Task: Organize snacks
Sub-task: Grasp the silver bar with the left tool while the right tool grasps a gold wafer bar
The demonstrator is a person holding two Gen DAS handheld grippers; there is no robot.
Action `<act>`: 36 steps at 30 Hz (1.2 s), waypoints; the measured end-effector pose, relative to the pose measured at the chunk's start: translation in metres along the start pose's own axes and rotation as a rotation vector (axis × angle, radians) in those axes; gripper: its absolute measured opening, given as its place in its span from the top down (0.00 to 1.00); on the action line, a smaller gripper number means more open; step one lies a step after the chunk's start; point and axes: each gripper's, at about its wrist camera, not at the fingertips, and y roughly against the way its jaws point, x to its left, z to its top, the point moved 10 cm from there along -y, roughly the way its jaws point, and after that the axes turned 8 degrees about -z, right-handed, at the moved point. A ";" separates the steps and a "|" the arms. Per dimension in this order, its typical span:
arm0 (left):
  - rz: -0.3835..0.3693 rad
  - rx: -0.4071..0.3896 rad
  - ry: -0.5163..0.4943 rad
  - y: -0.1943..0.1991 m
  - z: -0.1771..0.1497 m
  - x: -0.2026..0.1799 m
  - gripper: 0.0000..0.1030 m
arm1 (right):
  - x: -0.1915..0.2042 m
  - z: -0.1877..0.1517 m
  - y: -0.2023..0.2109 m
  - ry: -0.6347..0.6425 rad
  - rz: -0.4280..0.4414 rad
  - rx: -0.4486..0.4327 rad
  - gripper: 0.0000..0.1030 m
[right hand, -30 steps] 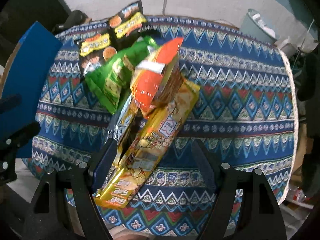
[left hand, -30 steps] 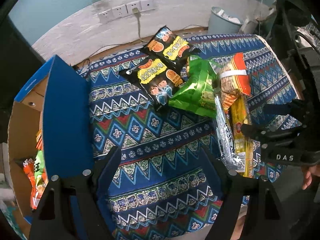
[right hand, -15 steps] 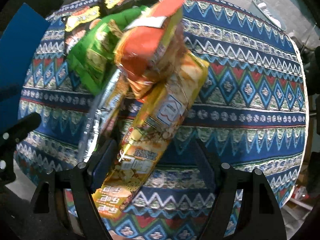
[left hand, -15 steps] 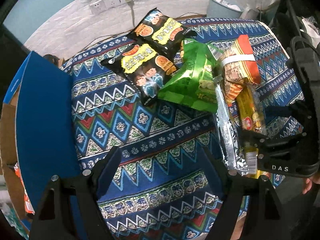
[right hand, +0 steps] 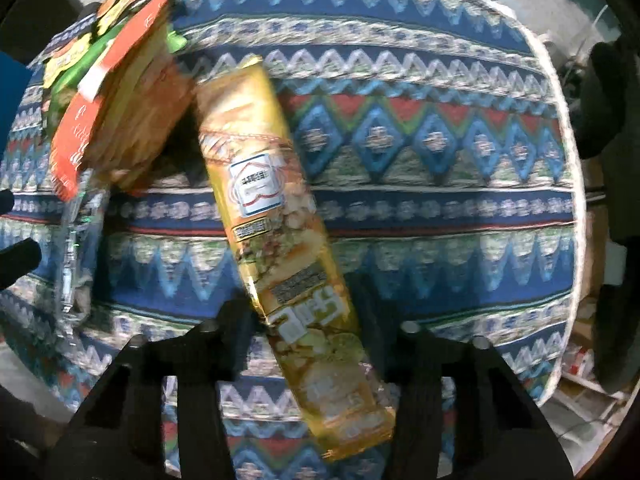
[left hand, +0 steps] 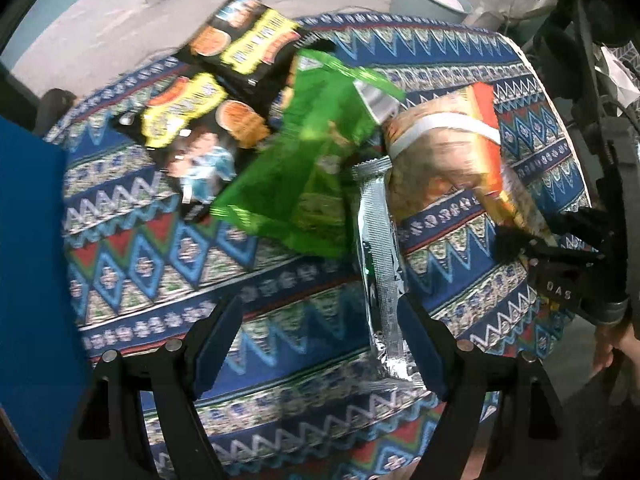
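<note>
Right gripper (right hand: 308, 320), jaws just closing, pinched the long yellow foil snack packet (right hand: 280, 216); left gripper (left hand: 320, 332) stood spread above the patterned tablecloth (left hand: 160, 264).

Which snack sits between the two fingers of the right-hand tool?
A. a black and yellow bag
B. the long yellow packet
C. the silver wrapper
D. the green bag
B: in the right wrist view the long yellow packet runs down between the fingers of the right gripper, which have just been closing on it; the green bag lies farther off.
</note>
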 end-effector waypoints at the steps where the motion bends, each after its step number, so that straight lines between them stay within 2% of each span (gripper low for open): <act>1: -0.008 0.008 0.002 -0.004 0.001 -0.003 0.21 | -0.007 0.000 -0.001 -0.002 -0.005 0.001 0.65; 3: -0.019 0.023 0.001 -0.012 0.003 -0.008 0.22 | -0.020 0.001 -0.002 -0.015 -0.022 0.000 0.69; 6: -0.033 0.037 0.009 -0.025 0.008 -0.012 0.21 | -0.036 0.002 -0.004 -0.040 -0.027 -0.005 0.70; 10: -0.042 0.047 0.031 -0.042 0.016 -0.025 0.21 | -0.058 0.009 -0.006 -0.075 0.032 -0.021 0.62; 15: -0.008 0.057 0.008 -0.062 0.025 -0.040 0.21 | -0.071 0.044 -0.009 -0.084 0.033 -0.062 0.61; 17: 0.010 0.046 -0.008 -0.067 0.031 -0.045 0.17 | -0.072 0.059 -0.008 -0.090 0.028 -0.082 0.61; 20: 0.039 0.032 -0.029 -0.073 0.034 -0.054 0.17 | -0.066 0.072 -0.013 -0.081 0.005 -0.109 0.61; 22: 0.059 0.019 -0.047 -0.075 0.032 -0.059 0.17 | -0.060 0.068 -0.012 -0.073 -0.010 -0.123 0.61; 24: 0.102 0.001 -0.069 -0.075 0.031 -0.060 0.27 | -0.053 0.064 -0.010 -0.068 -0.028 -0.133 0.63; 26: 0.105 -0.019 -0.085 -0.074 0.028 -0.063 0.46 | -0.048 0.060 -0.012 -0.056 -0.033 -0.138 0.69; 27: 0.104 -0.025 -0.092 -0.074 0.029 -0.065 0.52 | -0.046 0.059 -0.013 -0.049 -0.035 -0.137 0.70; 28: 0.098 -0.027 -0.100 -0.073 0.029 -0.067 0.65 | -0.046 0.059 -0.013 -0.047 -0.035 -0.136 0.70; 29: 0.095 -0.026 -0.109 -0.073 0.027 -0.068 0.71 | -0.047 0.058 -0.013 -0.047 -0.034 -0.133 0.70; 36: 0.084 -0.031 -0.123 -0.061 0.012 -0.060 0.72 | -0.034 0.015 0.001 -0.046 -0.034 -0.120 0.71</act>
